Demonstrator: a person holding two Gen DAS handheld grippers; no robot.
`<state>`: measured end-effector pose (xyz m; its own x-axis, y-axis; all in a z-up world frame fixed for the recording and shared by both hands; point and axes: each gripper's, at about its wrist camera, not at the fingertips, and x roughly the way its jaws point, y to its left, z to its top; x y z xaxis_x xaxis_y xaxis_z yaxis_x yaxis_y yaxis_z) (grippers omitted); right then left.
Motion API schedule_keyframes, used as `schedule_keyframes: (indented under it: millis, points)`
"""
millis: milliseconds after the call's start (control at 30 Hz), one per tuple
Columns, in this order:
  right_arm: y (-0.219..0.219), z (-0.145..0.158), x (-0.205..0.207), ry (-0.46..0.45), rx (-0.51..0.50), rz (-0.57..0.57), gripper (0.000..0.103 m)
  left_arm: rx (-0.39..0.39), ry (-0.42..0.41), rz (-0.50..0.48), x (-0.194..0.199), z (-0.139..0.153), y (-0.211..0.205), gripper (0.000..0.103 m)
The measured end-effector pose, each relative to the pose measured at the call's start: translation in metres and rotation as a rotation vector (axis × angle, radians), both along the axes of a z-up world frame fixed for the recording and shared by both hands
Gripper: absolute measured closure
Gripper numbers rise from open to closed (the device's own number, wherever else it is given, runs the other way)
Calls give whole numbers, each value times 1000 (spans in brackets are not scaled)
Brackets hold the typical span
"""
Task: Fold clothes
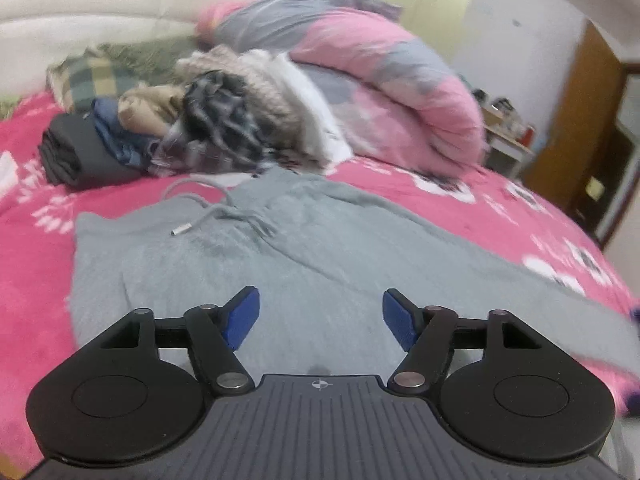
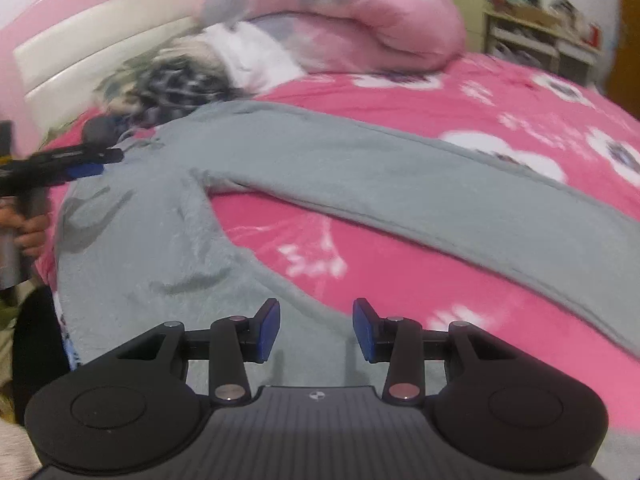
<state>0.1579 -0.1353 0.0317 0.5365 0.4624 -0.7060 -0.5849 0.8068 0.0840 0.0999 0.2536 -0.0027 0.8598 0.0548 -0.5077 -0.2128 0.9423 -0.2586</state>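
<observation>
1. Grey sweatpants (image 2: 360,184) lie spread flat on the bed (image 2: 500,112), which has a pink floral cover. The waistband and its drawstring (image 1: 224,210) point toward the headboard end, beside a pile of clothes (image 1: 224,128). The two legs splay apart in a V, with bare cover between them.
2. Left tool (image 1: 320,316): jaws spread, nothing between the blue pads; it hovers over the seat of the garment, near the waistband end.
3. Right tool (image 2: 316,330): jaws spread, empty; it hangs over the inner edge of the near leg, just below the crotch.
4. Governing relation: the garment's long axis runs from the waistband at the headboard end out toward the bed's far right edge. The far leg (image 2: 460,196) stretches away from the right tool along that axis. The right tool is the nearer one to the legs, the left to the waist. As a judgement, bringing one leg onto the other would turn on this split.
5. View differences: the left wrist view shows the drawstring, a stack of folded dark garments (image 1: 76,152) and a rolled duvet (image 1: 380,80), but not the V between the legs. The right wrist view shows that V, and the left tool from the side with the hand (image 2: 30,236) gripping it; cuffs lie outside both views.
</observation>
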Motion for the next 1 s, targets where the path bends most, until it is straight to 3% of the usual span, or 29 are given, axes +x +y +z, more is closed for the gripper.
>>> schedule_keyframes:
  millis: [133, 167, 200, 267, 367, 433, 500, 700, 833, 1000]
  points:
    - [37, -24, 9, -67, -31, 93, 60, 85, 66, -61, -17, -18, -35, 32]
    - [43, -32, 16, -44, -41, 105, 58, 102, 92, -76, -18, -25, -44, 32]
    - [48, -39, 24, -21, -50, 117, 47, 123, 121, -84, -18, -34, -53, 32]
    - [47, -40, 20, -15, -51, 104, 42, 175, 131, -75, -21, -45, -67, 32]
    - [45, -41, 15, -7, -51, 85, 55, 267, 106, -41, -25, -55, -81, 29]
    - [44, -42, 11, -1, -51, 71, 82, 290, 96, -22, -27, -59, -85, 28]
    - [43, -43, 8, 5, -52, 58, 99, 273, 93, -13, -27, -57, -82, 28]
    - [31, -38, 1, -8, -31, -23, 101, 284, 94, -11, -37, -58, -83, 27]
    - [29, -64, 7, 26, -64, -63, 101, 301, 98, -11, -36, -57, -84, 27]
    - [25, -51, 0, -28, -44, -113, 98, 401, 72, -10, -33, -44, -94, 27]
